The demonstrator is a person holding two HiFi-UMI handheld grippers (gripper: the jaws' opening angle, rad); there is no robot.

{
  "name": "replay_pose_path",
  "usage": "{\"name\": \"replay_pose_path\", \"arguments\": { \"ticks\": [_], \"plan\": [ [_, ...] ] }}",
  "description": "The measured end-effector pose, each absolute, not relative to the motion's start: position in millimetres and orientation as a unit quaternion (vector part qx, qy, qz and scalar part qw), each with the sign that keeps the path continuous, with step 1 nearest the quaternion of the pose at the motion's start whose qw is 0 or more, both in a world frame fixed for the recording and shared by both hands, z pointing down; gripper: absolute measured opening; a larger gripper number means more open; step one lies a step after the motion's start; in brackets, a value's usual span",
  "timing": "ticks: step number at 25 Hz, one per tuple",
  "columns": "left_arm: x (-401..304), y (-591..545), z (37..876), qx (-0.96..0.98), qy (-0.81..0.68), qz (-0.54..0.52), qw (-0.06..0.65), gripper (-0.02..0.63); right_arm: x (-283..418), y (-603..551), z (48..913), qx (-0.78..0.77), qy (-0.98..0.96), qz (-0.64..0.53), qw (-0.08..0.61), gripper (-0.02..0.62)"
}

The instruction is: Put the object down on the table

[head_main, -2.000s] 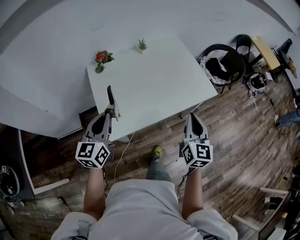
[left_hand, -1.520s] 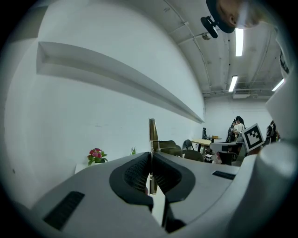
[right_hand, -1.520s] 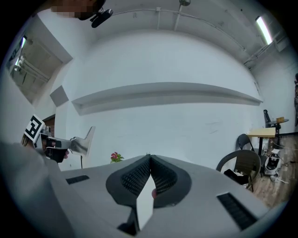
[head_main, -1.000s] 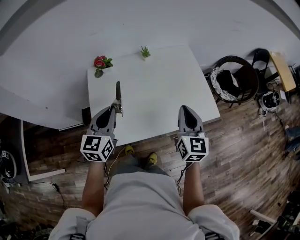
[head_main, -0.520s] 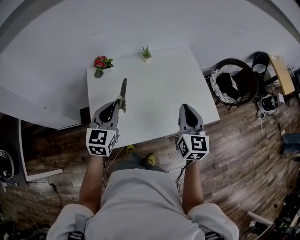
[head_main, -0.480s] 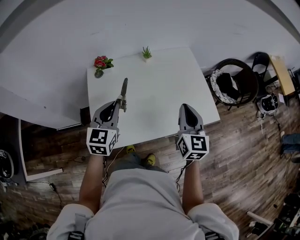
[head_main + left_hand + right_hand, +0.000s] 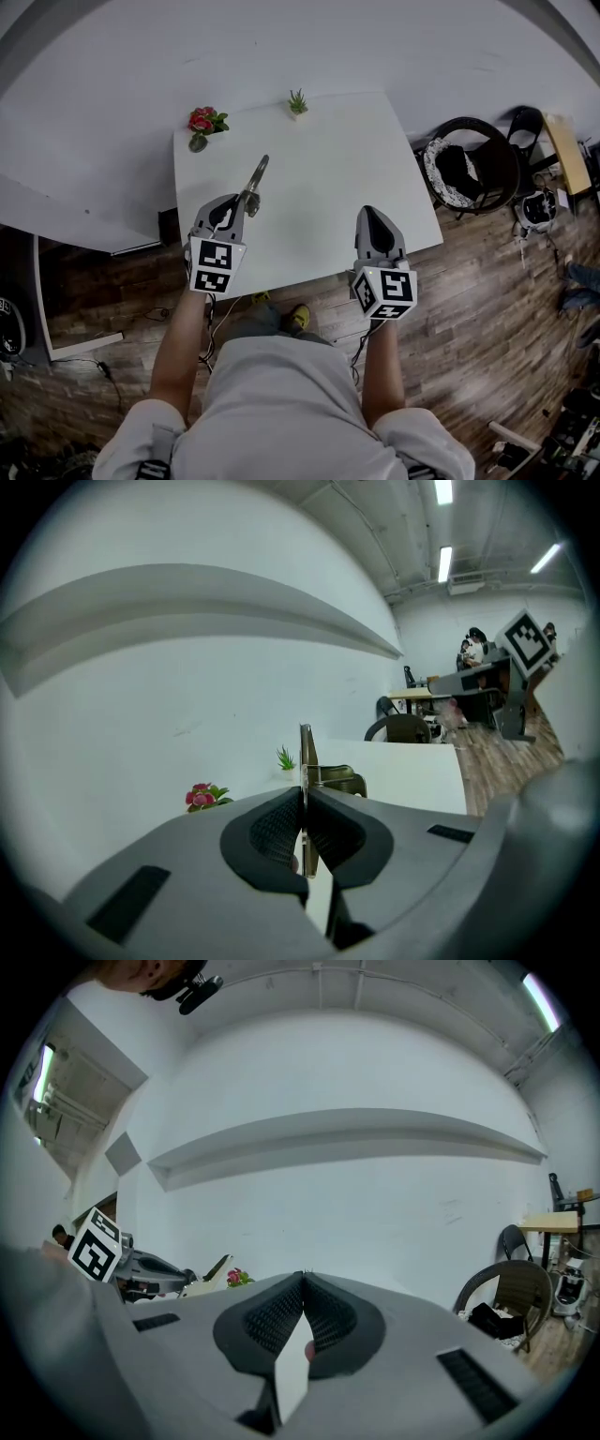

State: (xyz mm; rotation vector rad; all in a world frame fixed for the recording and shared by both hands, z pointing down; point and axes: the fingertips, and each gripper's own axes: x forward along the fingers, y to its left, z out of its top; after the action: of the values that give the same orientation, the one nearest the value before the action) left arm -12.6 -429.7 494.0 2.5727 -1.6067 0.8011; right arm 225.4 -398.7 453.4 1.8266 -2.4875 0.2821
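Left gripper (image 7: 246, 200) clamps a thin flat tool (image 7: 257, 174) over the table (image 7: 328, 178), right gripper (image 7: 368, 213) closed empty; next: lower, then release.

No readable text, brands or numbers in any view; only black-and-white code squares on left cube (image 7: 217, 267) and right cube (image 7: 385, 292)

1. You stand on a brown wood-plank floor (image 7: 487, 309).
2. The white table (image 7: 319, 178) stands ahead of you, its far edge at a plain white wall (image 7: 281, 47).
3. A long, shallow ledge (image 7: 187, 592) runs across that wall, above the table.
4. A black round-backed chair (image 7: 464, 173) stands on the floor to the right of the table, apart from it.
5. Strip lights (image 7: 442, 491) are lit on the ceiling.
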Motion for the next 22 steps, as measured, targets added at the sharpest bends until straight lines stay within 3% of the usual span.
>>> {"name": "replay_pose_path", "arguments": {
  "ticks": [15, 22],
  "plan": [
    [-1.2, -456.3, 590.4, 0.783, -0.412, 0.459, -0.079, 0.021, 220.6, -411.1, 463.1, 0.592, -0.799, 0.106, 0.02, 0.009],
    [-4.6, -461.6, 632.3, 0.765, -0.385, 0.513, -0.064, 0.021, 218.6, -413.5, 467.5, 0.59, -0.799, 0.11, 0.03, 0.009]
  ]
}}
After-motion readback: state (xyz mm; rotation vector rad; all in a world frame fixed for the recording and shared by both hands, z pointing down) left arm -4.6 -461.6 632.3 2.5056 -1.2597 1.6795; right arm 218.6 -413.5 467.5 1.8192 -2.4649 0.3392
